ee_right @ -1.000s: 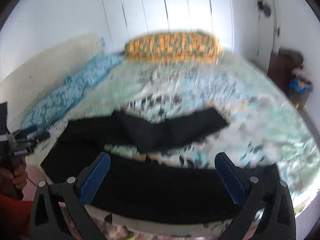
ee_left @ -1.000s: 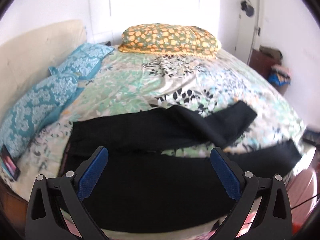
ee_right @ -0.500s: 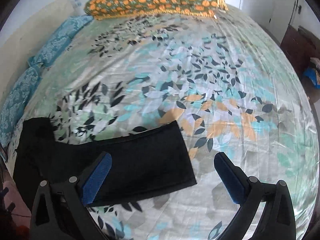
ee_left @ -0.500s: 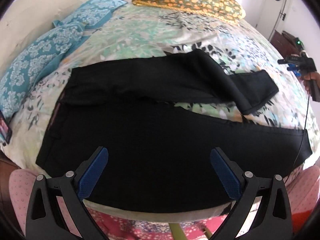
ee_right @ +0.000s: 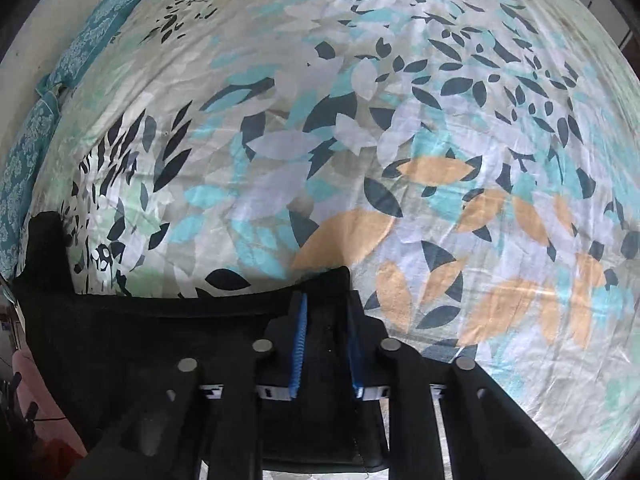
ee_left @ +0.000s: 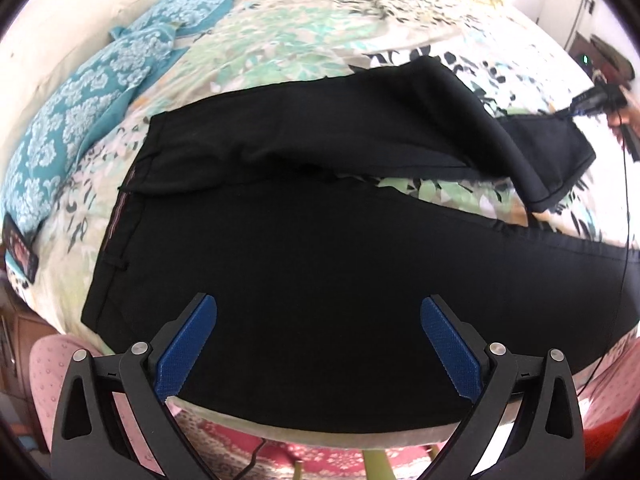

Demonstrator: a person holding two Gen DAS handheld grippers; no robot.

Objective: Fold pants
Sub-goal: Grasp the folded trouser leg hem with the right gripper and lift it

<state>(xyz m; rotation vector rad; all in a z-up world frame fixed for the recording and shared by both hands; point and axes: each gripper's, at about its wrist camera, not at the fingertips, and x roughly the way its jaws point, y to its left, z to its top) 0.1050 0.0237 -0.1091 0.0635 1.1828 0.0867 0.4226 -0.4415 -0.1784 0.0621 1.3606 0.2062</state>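
Left wrist view: I am holding my left gripper (ee_left: 318,354) low in the frame with its blue pads (ee_left: 186,350) spread wide and nothing between them. It is hanging over the black pants (ee_left: 320,248), which are lying flat across the floral bedspread (ee_left: 280,40) and filling the middle of the frame. The waistband is sitting at the left; one leg is running along the lower edge toward the right, the other is lying above it, bent back over itself at the upper right. Teal pillows (ee_left: 80,120) are lying at the upper left. At the far right edge my right gripper (ee_left: 576,110) is meeting that upper leg's end, somewhat blurred.

Right wrist view: my right gripper (ee_right: 326,344) is pointing steeply down at the bottom centre, its jaws closing on the hem of the pants (ee_right: 160,344), dark cloth bunching between the pads (ee_right: 300,344). The bedspread (ee_right: 400,120) is filling the rest of the frame.
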